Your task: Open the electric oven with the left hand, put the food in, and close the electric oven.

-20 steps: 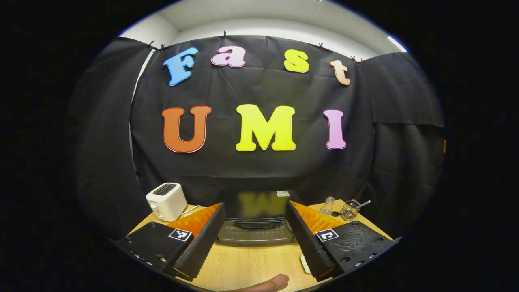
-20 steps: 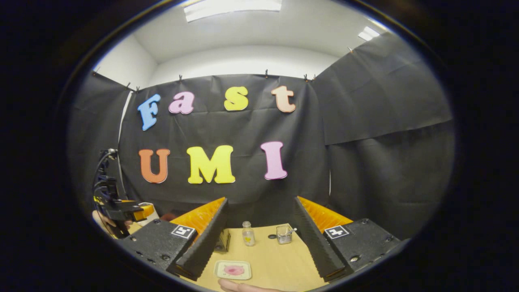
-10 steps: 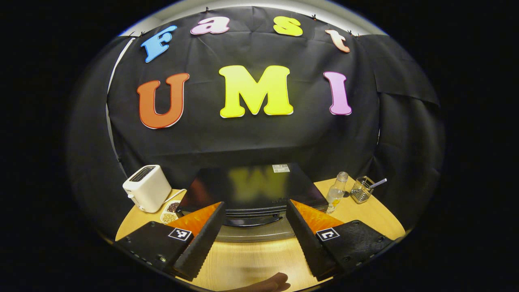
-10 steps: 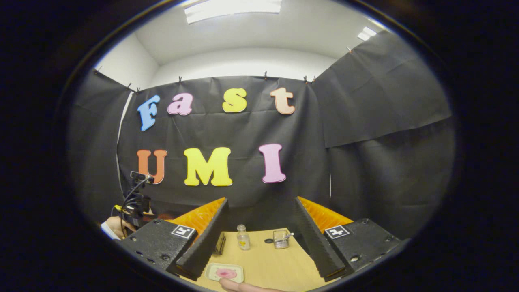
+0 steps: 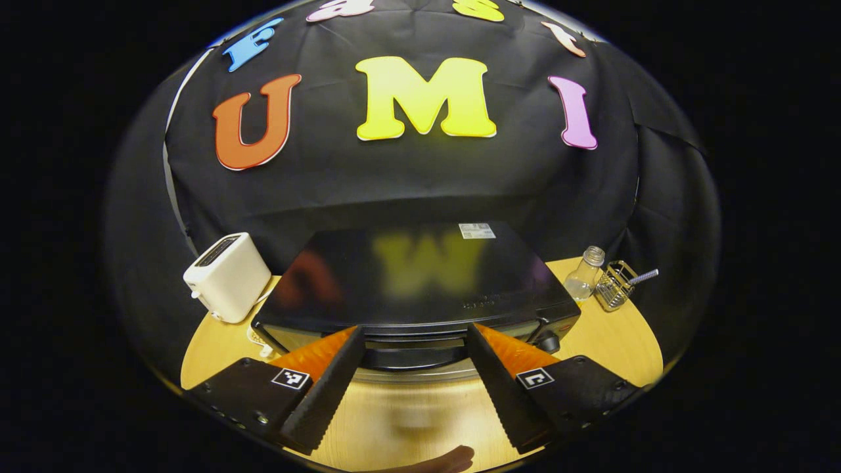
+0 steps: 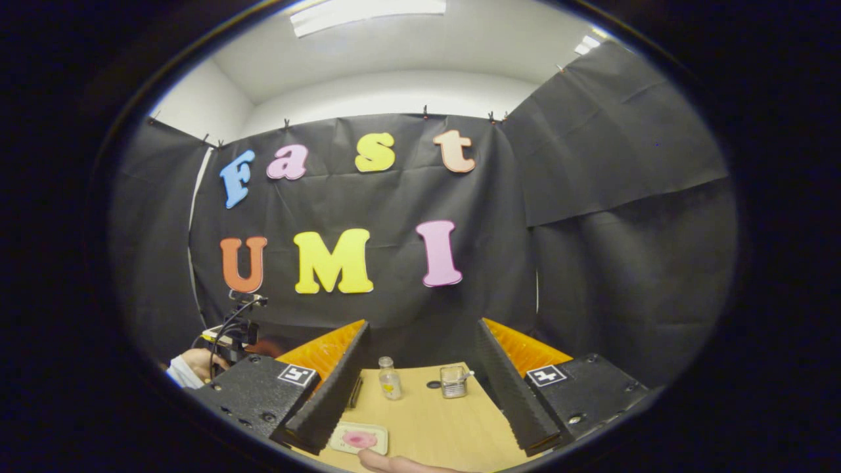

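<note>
In the left gripper view a black electric oven (image 5: 420, 279) stands on the wooden table, door closed, its dark curved handle (image 5: 410, 357) along the front. My left gripper (image 5: 414, 387) is open, high in front of the handle, its fingers straddling it from above without touching. In the right gripper view a small pale tray with pink food (image 6: 359, 438) lies on the table near the front. My right gripper (image 6: 420, 394) hovers open above the table, nothing between its fingers. The left gripper (image 6: 231, 332) and a hand holding it appear at far left.
A white toaster (image 5: 227, 276) stands left of the oven, with a small dish (image 5: 257, 340) partly hidden beside it. A glass bottle (image 5: 581, 273) and a wire holder with a utensil (image 5: 616, 284) stand to the oven's right. A fingertip (image 5: 447, 458) shows at the bottom edge.
My left gripper has moved forward and tipped down toward the oven, which now looms larger with its top in sight. The right gripper has barely moved; both stay open.
</note>
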